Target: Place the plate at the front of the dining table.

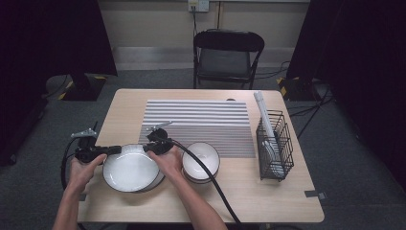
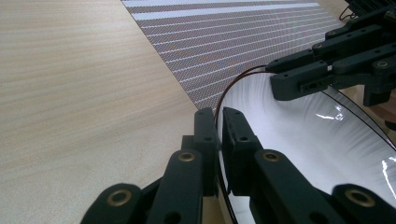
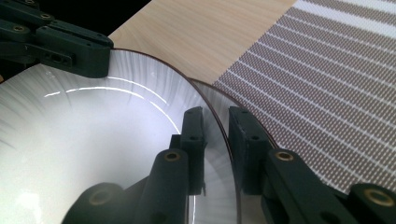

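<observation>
A large white plate [image 1: 130, 170] with a thin dark rim lies at the front left of the wooden table [image 1: 268, 196], on top of a second plate whose rim [image 1: 155, 183] peeks out below it. My left gripper [image 1: 112, 150] is shut on the top plate's left rim; in the left gripper view its jaws [image 2: 218, 114] pinch the rim edge of the plate [image 2: 299, 135]. My right gripper [image 1: 152, 148] grips the opposite rim. In the right gripper view its jaws [image 3: 215, 114] straddle the top plate [image 3: 93, 140], with the lower plate's rim [image 3: 215, 95] just beyond. Each view shows the other gripper [image 2: 275, 79] [image 3: 100, 58] across the plate.
A white bowl [image 1: 201, 162] with a dark rim stands just right of the plates. A grey striped mat [image 1: 201, 122] covers the table's middle. A black wire rack [image 1: 275, 143] holding white dishes stands at the right edge. A folding chair [image 1: 227, 57] is behind the table.
</observation>
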`<action>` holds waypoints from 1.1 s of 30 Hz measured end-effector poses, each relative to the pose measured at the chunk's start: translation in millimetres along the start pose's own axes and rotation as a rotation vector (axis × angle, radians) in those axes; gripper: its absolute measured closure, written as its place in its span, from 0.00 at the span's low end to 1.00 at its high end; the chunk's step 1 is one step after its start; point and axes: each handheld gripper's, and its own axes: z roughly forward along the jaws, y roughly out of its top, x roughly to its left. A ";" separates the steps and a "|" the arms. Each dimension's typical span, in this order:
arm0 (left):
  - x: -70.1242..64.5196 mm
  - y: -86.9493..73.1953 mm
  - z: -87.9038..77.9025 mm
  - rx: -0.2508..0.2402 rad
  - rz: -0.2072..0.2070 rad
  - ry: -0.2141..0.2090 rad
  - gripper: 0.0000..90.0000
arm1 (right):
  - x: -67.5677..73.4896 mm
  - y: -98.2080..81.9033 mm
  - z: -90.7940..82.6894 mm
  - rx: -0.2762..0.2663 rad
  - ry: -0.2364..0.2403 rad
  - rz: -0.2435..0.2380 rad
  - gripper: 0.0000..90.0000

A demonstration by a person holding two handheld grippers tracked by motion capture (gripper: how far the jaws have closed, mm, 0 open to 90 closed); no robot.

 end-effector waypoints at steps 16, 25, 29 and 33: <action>0.7 0.3 2.6 -0.009 -0.018 -0.005 0.94 | -4.2 0.0 0.8 -0.005 0.031 0.035 0.86; 1.7 -3.9 -0.9 0.006 -0.029 -0.025 0.93 | -6.0 -0.8 0.7 -0.018 0.038 0.040 0.86; 1.1 -2.5 1.6 0.005 -0.023 -0.011 0.94 | -5.4 2.2 1.1 -0.020 0.026 0.031 0.87; 1.5 -0.7 2.2 -0.020 -0.026 0.004 0.94 | -3.4 6.9 1.2 -0.031 0.006 0.001 0.88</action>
